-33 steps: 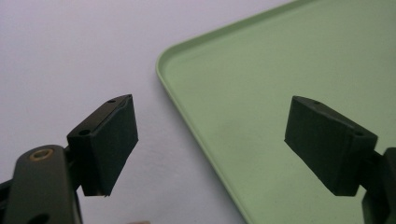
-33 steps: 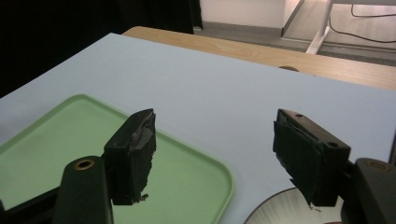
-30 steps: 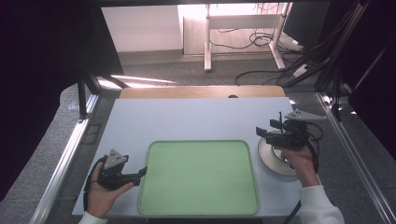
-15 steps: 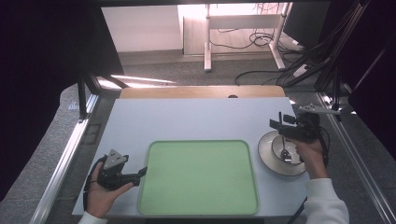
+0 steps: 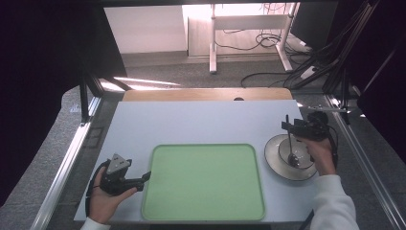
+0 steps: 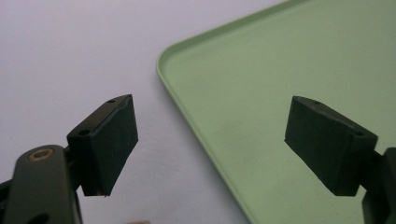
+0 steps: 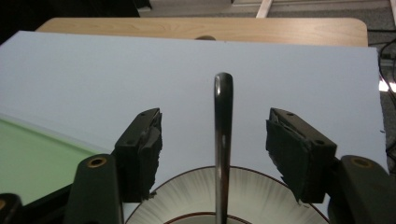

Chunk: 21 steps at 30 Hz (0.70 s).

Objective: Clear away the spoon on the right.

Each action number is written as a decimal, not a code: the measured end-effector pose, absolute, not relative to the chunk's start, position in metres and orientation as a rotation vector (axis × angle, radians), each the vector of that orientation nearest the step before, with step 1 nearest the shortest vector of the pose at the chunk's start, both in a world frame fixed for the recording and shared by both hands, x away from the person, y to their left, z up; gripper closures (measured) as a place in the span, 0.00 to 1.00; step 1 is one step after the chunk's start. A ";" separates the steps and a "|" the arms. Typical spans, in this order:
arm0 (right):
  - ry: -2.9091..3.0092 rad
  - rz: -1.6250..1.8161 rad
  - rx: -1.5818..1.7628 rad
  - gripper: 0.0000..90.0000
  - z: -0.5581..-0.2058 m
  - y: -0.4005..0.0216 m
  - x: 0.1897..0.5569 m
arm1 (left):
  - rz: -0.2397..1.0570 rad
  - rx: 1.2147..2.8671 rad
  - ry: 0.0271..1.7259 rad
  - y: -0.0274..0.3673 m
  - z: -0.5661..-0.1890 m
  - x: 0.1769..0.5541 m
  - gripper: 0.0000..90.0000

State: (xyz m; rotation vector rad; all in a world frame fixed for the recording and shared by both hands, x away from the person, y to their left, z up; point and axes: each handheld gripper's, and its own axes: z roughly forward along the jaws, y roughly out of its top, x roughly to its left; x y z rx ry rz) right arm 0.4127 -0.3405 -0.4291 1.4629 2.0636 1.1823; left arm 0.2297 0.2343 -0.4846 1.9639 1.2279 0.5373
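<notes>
I note the right tongs [image 7: 223,154], jaws apart and just closing, straddling without touching the upright spoon handle [image 7: 223,140] rising from the plate [image 5: 275,153] on the tabletop [image 5: 201,122], while the left tongs [image 6: 224,144] rest open over the green tray's [image 5: 203,182] edge.

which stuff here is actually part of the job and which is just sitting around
In the job:
- metal utensil handle, upright between the right gripper's open jaws, which have just been closing, not yet pressing it
- plate it stands in
- green tray, with the left gripper open at its edge

Lying about:
- wooden board at the table's far edge
- cables on the floor
</notes>
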 end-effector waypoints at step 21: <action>2.150 1.146 1.512 0.91 -0.447 -0.346 0.422 | 0.541 1.967 1.233 0.236 -0.486 0.231 0.18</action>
